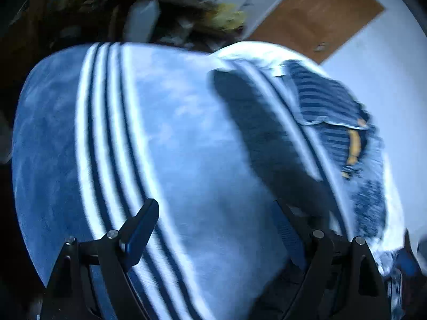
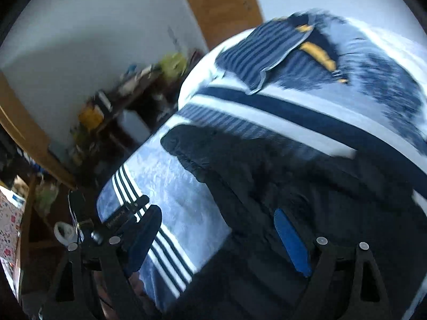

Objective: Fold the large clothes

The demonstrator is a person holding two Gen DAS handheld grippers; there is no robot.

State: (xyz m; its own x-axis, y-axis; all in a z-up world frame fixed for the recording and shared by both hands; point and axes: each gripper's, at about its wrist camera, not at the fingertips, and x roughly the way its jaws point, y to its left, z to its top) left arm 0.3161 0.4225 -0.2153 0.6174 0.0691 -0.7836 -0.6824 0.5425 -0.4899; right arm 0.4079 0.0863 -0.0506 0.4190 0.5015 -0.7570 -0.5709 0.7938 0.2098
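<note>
A dark garment [image 2: 267, 176] lies spread on a bed covered by a blue and white striped blanket [image 2: 170, 184]. It also shows in the left wrist view [image 1: 267, 138] as a dark strip on the blanket [image 1: 186, 146]. My left gripper [image 1: 216, 229] is open above the blanket, its right finger [image 1: 291, 229] near the dark garment's edge. My right gripper [image 2: 218, 234] is open just over the dark garment. A folded navy striped garment with yellow trim [image 2: 272, 50] lies farther up the bed and shows in the left wrist view too [image 1: 328, 106]. Both views are motion-blurred.
A cluttered dark shelf or desk [image 2: 114, 112] stands beside the bed against a white wall. A wooden door [image 1: 320, 13] is behind the bed. The left gripper's body [image 2: 85, 226] shows at the bed's near edge in the right wrist view.
</note>
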